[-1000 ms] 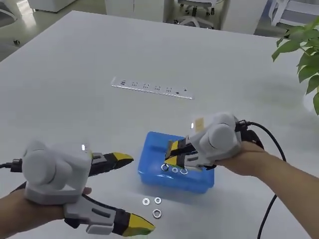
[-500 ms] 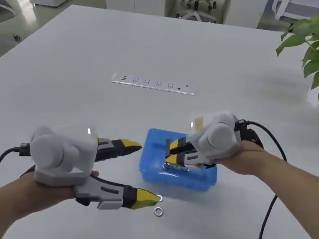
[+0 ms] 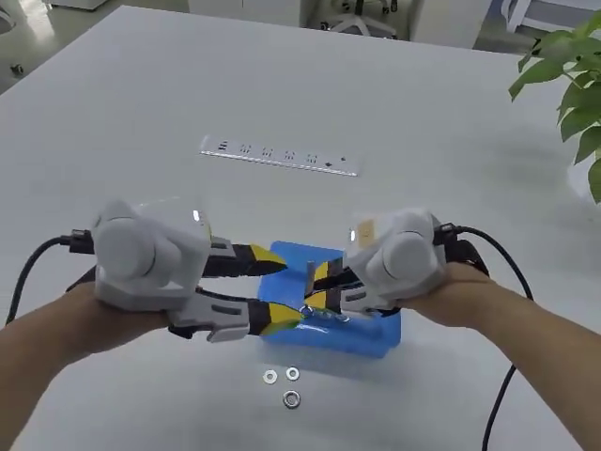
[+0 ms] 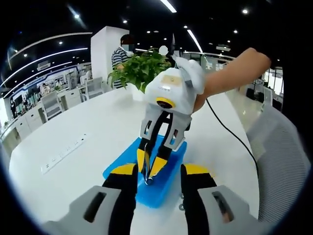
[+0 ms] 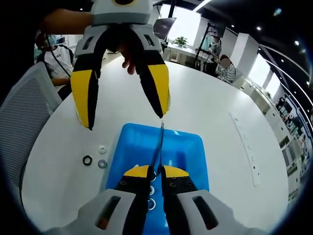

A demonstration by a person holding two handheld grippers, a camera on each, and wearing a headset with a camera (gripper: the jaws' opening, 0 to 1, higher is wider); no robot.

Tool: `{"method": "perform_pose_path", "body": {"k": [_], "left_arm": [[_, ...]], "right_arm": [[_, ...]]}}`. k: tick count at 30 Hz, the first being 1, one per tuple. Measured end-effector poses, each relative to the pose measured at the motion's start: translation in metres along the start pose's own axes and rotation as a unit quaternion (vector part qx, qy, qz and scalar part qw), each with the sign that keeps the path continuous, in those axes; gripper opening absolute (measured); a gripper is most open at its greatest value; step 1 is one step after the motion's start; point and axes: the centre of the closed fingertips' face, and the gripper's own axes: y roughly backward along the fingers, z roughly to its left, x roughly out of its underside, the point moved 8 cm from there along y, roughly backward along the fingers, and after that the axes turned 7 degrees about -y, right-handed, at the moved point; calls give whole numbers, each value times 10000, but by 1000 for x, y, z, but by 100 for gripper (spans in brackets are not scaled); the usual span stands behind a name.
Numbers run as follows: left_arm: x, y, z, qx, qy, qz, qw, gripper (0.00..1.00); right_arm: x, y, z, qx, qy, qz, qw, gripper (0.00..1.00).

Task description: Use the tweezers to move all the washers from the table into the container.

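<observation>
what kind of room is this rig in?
Probably an open-plan office: a big white table with a power strip, office chairs beyond it, a leafy plant at its edge.

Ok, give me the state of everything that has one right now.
Container: upright, open-topped, washers inside.
Three washers on the table: loose, lying flat beside the container.
Tweezers: clamped, pointing over the container.
Right hand-held gripper: shut on the tweezers.
Left hand-held gripper: open, holding nothing.
</observation>
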Motion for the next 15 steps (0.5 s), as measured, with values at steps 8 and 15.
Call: {"method": "perform_pose_path", "body": {"k": [8, 15], "left_arm": [[-10, -13, 9, 58, -408, 59, 9991, 22], [-14, -23, 10, 212, -678, 176, 9973, 12]], "right_arm": [[0, 0, 1, -18, 57, 19, 10000, 10], [0, 0, 2, -36, 166, 50, 9998, 10]]}}
